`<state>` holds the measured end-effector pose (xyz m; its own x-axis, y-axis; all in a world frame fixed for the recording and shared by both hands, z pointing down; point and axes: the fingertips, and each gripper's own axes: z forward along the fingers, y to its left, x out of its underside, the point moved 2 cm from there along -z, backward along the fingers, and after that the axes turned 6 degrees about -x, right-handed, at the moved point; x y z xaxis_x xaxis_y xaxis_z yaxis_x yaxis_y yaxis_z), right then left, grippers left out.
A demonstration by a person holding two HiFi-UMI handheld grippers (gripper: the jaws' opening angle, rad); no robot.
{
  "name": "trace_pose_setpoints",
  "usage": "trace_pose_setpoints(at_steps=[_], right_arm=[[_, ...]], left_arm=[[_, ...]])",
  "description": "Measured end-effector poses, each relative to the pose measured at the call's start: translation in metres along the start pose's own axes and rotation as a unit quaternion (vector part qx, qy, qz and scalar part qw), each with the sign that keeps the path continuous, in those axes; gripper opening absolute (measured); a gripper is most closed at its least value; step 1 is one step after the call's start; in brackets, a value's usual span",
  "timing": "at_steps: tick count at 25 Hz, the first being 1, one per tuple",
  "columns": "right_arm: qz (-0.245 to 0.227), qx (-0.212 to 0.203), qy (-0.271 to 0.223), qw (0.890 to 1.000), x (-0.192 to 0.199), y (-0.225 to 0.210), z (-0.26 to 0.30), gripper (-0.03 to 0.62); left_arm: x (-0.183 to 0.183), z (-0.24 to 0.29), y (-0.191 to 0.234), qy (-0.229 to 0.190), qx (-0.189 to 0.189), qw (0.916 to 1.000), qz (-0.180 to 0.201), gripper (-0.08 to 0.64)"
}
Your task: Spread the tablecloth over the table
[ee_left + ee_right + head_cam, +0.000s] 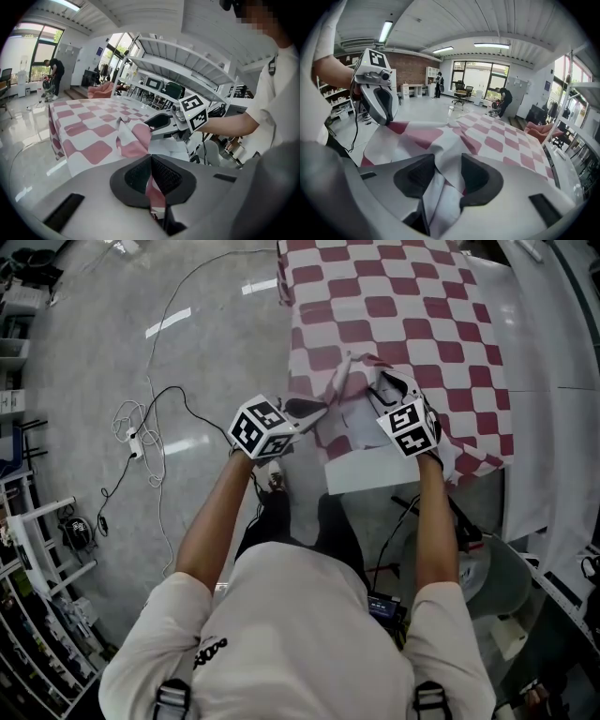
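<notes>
A red-and-white checked tablecloth covers most of a white table; its near end is bunched up and the table's near edge is bare. My left gripper is shut on a fold at the near left corner, and the cloth runs out from between its closed pads. My right gripper stands over the near right part with its jaws apart. In the right gripper view a loose fold of cloth lies between the right gripper's jaws. Each gripper appears in the other's view: the right gripper, the left gripper.
Cables trail over the shiny floor left of the table. A round grey seat stands by my right leg. Shelving lines the far left. White panels run along the table's right side. People stand far off.
</notes>
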<state>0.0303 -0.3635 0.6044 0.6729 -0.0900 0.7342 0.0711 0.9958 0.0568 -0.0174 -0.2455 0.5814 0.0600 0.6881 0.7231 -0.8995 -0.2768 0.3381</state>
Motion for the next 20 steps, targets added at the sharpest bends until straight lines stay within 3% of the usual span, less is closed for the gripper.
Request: trace_pose_setpoints(at_steps=[3, 5, 12, 20], right_arm=[[0.005, 0.013, -0.014, 1.0, -0.007, -0.001, -0.009, 0.074], [0.013, 0.019, -0.022, 1.0, -0.011, 0.001, -0.017, 0.031], [0.092, 0.011, -0.053, 0.994, -0.02, 0.024, -0.06, 0.026], [0.172, 0.11, -0.063, 0.977, -0.027, 0.083, -0.116, 0.026]], left_arm=[[0.0, -0.007, 0.001, -0.005, -0.001, 1.0, -0.006, 0.031], [0.001, -0.012, 0.003, -0.008, -0.002, 0.9999, -0.009, 0.031], [0.003, -0.029, -0.004, -0.01, 0.032, 0.9994, 0.013, 0.031], [0.002, -0.063, -0.004, -0.034, 0.1, 0.9944, 0.006, 0.031]])
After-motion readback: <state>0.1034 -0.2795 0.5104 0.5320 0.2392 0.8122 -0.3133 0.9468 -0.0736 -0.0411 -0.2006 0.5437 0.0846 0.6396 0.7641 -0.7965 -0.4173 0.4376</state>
